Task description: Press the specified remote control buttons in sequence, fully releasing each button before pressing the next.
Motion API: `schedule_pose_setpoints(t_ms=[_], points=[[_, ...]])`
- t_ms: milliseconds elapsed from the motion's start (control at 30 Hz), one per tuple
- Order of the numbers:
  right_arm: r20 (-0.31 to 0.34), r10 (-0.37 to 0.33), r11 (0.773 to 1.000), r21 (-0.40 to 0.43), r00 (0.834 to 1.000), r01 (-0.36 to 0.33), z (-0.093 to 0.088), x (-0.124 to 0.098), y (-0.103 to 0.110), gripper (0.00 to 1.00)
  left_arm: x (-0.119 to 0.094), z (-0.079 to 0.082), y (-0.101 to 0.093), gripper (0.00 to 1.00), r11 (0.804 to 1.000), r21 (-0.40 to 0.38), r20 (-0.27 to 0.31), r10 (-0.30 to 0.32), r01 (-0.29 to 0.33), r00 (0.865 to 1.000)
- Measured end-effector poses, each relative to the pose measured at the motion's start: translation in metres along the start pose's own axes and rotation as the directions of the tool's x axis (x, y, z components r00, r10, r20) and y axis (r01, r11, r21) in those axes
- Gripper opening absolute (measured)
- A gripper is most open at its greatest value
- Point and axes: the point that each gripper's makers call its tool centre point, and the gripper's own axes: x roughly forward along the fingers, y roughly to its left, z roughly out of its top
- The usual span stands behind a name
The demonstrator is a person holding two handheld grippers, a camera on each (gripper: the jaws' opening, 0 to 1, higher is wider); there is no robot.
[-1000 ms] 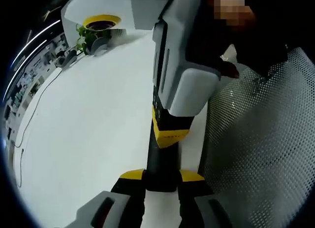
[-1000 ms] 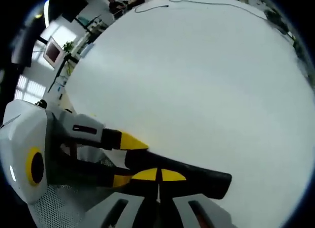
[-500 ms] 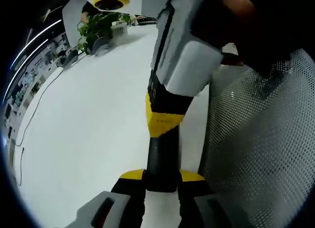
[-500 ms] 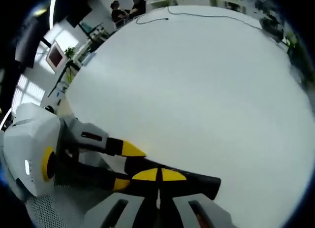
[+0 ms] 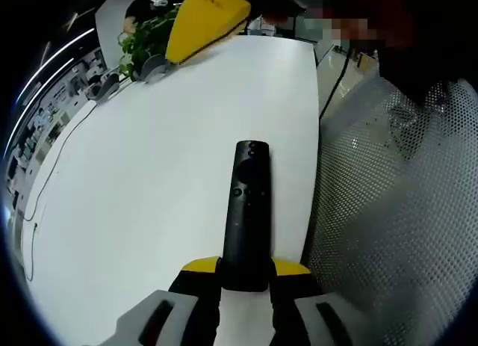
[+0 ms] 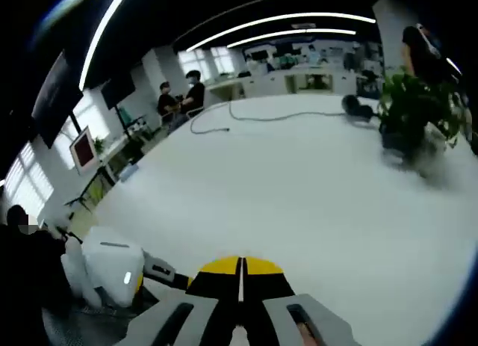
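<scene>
A black remote control (image 5: pixel 246 211) lies lengthwise on the white table (image 5: pixel 149 181), buttons facing up and its whole top face uncovered. My left gripper (image 5: pixel 245 268) is shut on the remote's near end, a yellow tip on each side of it. The right gripper (image 5: pixel 205 21) hangs high above the far end of the table, well clear of the remote. In the right gripper view its jaws (image 6: pixel 240 268) are pressed together with nothing between them, pointing out across the table (image 6: pixel 314 204). The left gripper's white body (image 6: pixel 110 270) sits low at the left there.
A mesh chair back (image 5: pixel 388 226) stands right beside the table's edge near the remote. A potted plant (image 6: pixel 414 114), headphones (image 6: pixel 355 104) and a loose cable (image 6: pixel 261 118) lie at the table's far side. People sit further back (image 6: pixel 183 99).
The right gripper has lifted off the remote and swung up and away, uncovering the remote's buttons. The left gripper has kept its hold without moving.
</scene>
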Motion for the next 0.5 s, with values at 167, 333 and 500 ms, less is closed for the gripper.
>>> schedule_pose_setpoints(t_ms=[167, 333, 500], points=[[0.110, -0.067, 0.996, 0.060, 0.992, 0.061, 0.019, -0.024, -0.018, 0.07, 0.001, 0.001, 0.000, 0.24, 1.000, 0.011, -0.038, 0.000, 0.000, 0.999], [0.201, -0.096, 0.992, 0.104, 0.975, 0.076, 0.035, -0.049, -0.029, 0.18, 0.001, 0.001, -0.001, 0.24, 0.999, 0.032, -0.087, -0.006, 0.008, 0.996], [0.280, -0.156, 0.987, 0.070, 0.947, 0.142, 0.045, -0.076, -0.042, 0.39, 0.001, 0.000, -0.001, 0.24, 0.999, 0.035, -0.106, -0.008, 0.011, 0.994]])
